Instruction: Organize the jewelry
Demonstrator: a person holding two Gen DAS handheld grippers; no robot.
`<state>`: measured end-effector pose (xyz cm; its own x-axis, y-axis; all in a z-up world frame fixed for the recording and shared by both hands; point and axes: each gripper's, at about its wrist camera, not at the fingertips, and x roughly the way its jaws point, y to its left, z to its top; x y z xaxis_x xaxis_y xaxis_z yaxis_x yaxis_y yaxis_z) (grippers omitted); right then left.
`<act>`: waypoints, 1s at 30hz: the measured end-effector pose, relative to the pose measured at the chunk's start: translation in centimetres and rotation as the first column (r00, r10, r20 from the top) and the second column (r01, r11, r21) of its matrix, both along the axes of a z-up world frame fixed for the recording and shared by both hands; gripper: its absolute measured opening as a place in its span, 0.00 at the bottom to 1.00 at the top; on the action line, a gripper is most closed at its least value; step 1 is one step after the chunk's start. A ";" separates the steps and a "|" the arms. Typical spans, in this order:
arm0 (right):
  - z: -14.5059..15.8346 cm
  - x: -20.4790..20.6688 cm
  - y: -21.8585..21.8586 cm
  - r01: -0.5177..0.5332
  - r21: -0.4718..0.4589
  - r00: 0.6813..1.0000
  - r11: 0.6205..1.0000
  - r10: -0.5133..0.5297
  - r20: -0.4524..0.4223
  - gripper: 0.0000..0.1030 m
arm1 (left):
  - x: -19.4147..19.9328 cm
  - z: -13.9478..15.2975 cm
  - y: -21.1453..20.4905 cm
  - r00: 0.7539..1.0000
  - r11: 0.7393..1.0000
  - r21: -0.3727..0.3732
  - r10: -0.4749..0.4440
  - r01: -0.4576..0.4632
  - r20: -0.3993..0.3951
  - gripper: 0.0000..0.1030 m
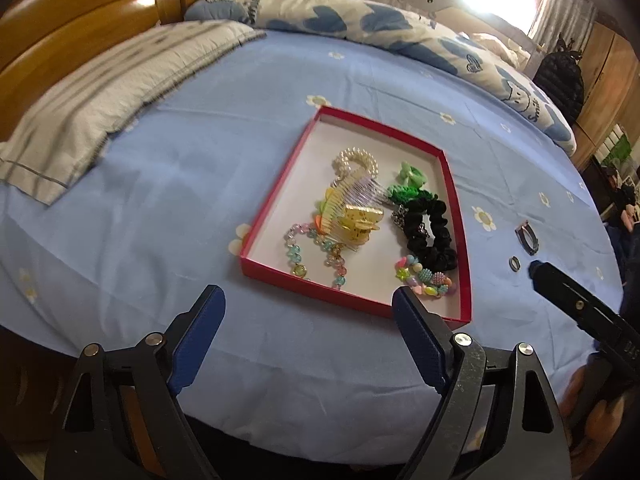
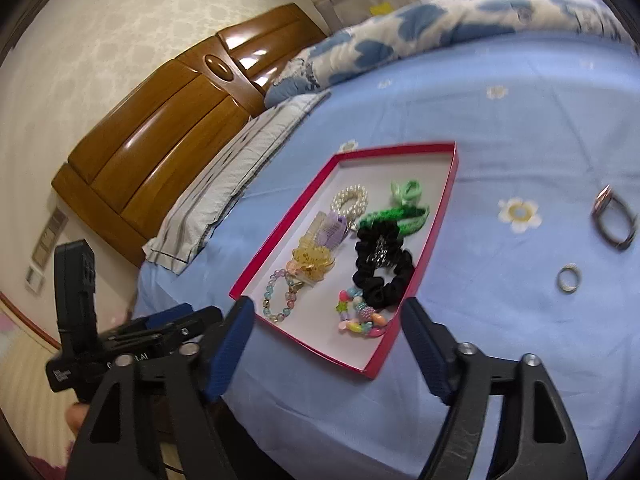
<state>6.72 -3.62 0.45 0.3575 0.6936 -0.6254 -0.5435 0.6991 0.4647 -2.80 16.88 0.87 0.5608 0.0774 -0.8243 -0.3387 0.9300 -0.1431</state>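
Note:
A shallow red box [image 1: 280, 164] [image 2: 444, 208] with a white floor lies on the blue bedsheet. In it lie a pearl bracelet [image 1: 357, 159] [image 2: 350, 199], a black scrunchie [image 1: 430, 232] [image 2: 382, 276], green hair ties [image 1: 412, 172], a yellow hair claw [image 1: 362, 222], combs and bead bracelets [image 2: 280, 294]. Outside the box on the sheet sit a small ring [image 1: 513, 263] [image 2: 569, 277] and a dark bangle [image 1: 527, 237] [image 2: 614, 222]. My left gripper [image 1: 308, 306] hangs open in front of the box's near edge, nothing between its jaws. My right gripper [image 2: 328, 316] is open over the box's near corner, also empty.
A grey striped pillow [image 1: 100, 92] lies to the left of the box and a blue-and-white quilt [image 1: 360, 20] runs along the far side. A wooden headboard [image 2: 160, 140] stands behind. The bed's near edge drops off just below both grippers. A dark backpack [image 1: 560, 76] sits far right.

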 end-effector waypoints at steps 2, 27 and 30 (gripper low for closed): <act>1.0 -0.4 -0.1 -0.012 -0.027 0.999 1.000 0.013 0.037 0.78 | -0.4 0.7 -0.2 1.000 1.000 0.029 0.001 -0.002 0.012 0.84; -2.1 -3.5 0.7 -0.079 -0.196 0.983 0.977 0.109 0.148 0.91 | -1.8 -1.9 -2.3 1.000 0.977 0.214 0.009 -0.006 -0.014 1.00; -2.7 -3.6 0.7 -0.078 -0.207 0.984 0.975 0.108 0.138 0.91 | -2.0 -1.8 -2.7 1.000 0.974 0.225 0.007 -0.005 -0.008 1.00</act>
<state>3.13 -2.92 -2.24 0.3962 0.5946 -0.6997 -0.6627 0.7126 0.2303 -4.80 14.18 -0.96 0.5530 0.2643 -0.7901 -0.3442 0.9361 0.0722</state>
